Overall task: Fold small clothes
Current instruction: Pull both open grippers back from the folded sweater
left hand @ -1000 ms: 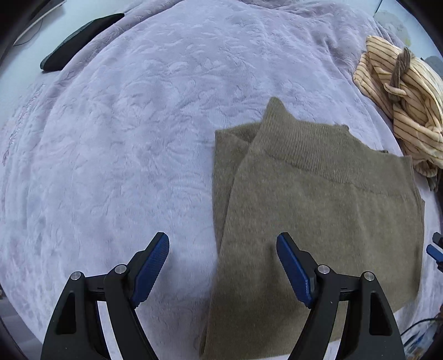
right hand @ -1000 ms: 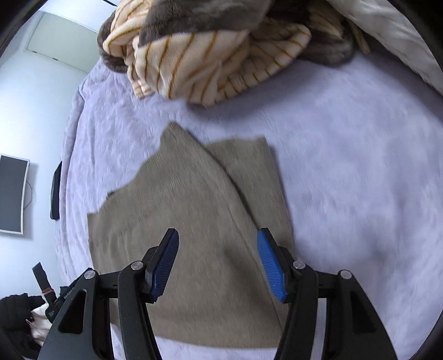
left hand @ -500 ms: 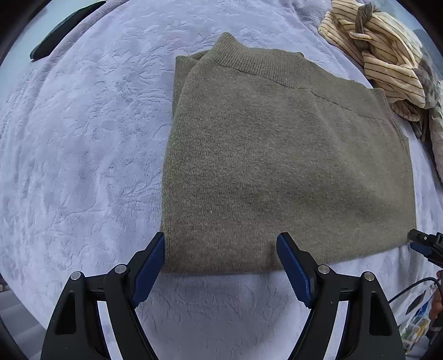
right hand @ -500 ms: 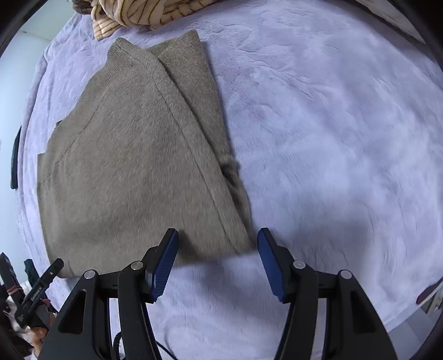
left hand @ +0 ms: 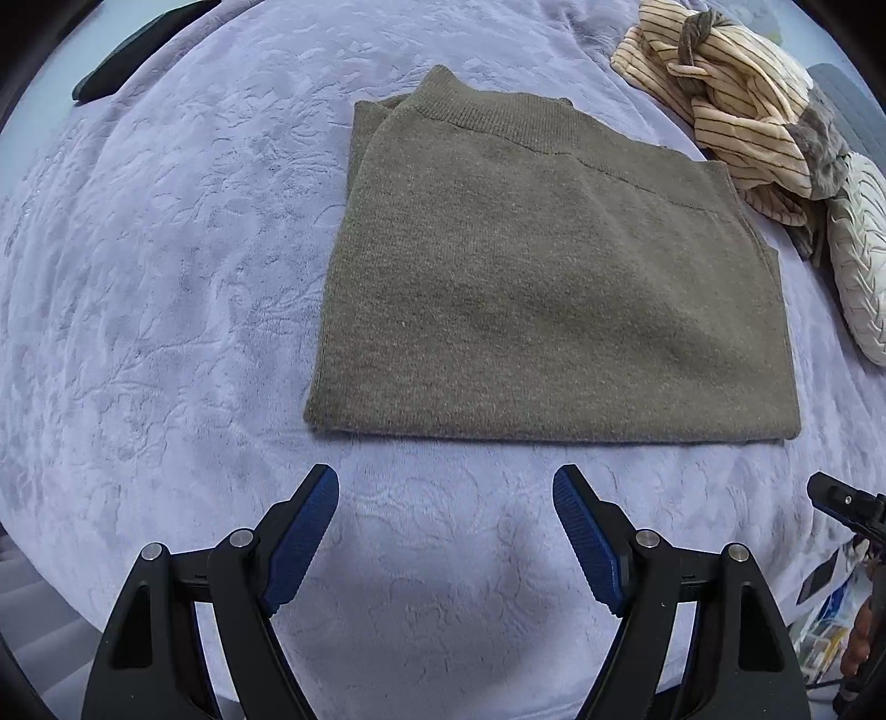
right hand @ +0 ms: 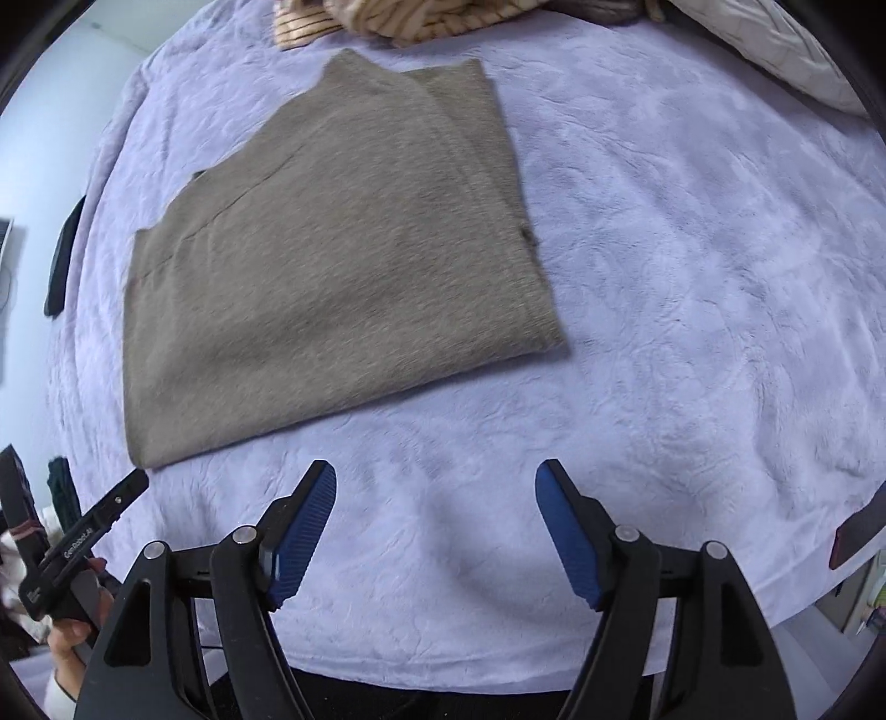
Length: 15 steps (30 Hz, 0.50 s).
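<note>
Left wrist view first: the left gripper [left hand: 446, 490] has its blue-padded jaws spread wide with nothing between them, hovering over the lavender textured plush bedspread [left hand: 166, 277]. The folded olive-brown knit sweater [left hand: 548, 288] lies flat just ahead of the fingertips, apart from them, ribbed collar pointing away. Only this view really shows the pile at the far right: a crumpled cream-and-brown striped garment [left hand: 736, 99] just beyond the sweater's far right corner, and beside that a white quilted pillow [left hand: 858, 255]. There's also a dark flat object [left hand: 133, 50] at the bed's far left edge, and the tip of the other gripper peeks in low right.

Right wrist view: the right gripper [right hand: 436, 487] is also spread open and holding nothing. The sweater [right hand: 332, 266] sits ahead and to the left, looking a bit motion-blurred, with a folded-under layer running along its right side. This one shows the wide bare bedspread [right hand: 692, 277] to the right, plus the left gripper [right hand: 119, 495] poking in at lower left.

Compared with half a second ago, both grippers have pulled back: the sweater's near hem was right at the fingertips then, and now there's bedspread between them.
</note>
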Each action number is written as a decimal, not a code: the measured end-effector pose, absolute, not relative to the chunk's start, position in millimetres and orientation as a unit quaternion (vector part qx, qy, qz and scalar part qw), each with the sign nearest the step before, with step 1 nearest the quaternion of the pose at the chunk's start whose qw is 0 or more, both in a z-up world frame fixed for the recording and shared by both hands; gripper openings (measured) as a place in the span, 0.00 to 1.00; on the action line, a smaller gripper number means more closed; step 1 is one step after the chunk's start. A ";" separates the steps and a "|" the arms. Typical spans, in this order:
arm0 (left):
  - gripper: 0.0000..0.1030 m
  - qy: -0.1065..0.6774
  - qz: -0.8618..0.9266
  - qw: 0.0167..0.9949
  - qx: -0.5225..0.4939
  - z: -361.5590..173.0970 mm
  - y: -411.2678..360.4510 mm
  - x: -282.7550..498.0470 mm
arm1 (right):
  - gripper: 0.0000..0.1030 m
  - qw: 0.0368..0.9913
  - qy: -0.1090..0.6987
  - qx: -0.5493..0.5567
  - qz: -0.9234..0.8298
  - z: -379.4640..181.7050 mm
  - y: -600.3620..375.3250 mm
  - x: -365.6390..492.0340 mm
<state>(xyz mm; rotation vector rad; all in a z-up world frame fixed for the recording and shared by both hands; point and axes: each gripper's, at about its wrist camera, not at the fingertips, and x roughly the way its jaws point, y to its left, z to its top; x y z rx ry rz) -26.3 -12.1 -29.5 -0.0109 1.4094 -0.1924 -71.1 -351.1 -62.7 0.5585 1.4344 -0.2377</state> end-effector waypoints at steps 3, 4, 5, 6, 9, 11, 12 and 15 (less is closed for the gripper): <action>0.80 0.647 -0.092 0.757 -0.003 -26.3 -10.3 -34.7 | 0.77 0.716 0.648 0.241 -0.096 -55.5 -336.2 -66.8; 0.87 0.647 -0.093 0.757 -0.004 -25.9 -10.8 -34.6 | 0.77 0.717 0.648 0.242 -0.092 -54.0 -331.3 -65.9; 0.90 0.645 -0.093 0.758 -0.006 -24.4 -9.8 -37.0 | 0.77 0.717 0.648 0.243 -0.090 -51.4 -328.2 -66.0; 0.91 0.644 -0.093 0.760 -0.007 -23.2 -8.8 -37.9 | 0.77 0.717 0.648 0.242 -0.087 -50.1 -323.9 -65.5; 0.91 0.645 -0.091 0.759 -0.011 -22.6 -6.7 -38.8 | 0.77 0.719 0.649 0.235 -0.081 -47.9 -310.3 -59.9; 0.91 0.647 -0.090 0.757 -0.018 -22.9 -3.2 -40.0 | 0.77 0.721 0.649 0.229 -0.079 -46.7 -299.2 -53.9; 0.91 0.649 -0.090 0.756 -0.021 -23.0 -1.4 -40.6 | 0.77 0.722 0.649 0.227 -0.078 -45.7 -295.6 -52.4; 0.91 0.652 -0.089 0.753 -0.025 -23.6 2.4 -41.6 | 0.77 0.723 0.650 0.223 -0.073 -41.5 -287.5 -53.0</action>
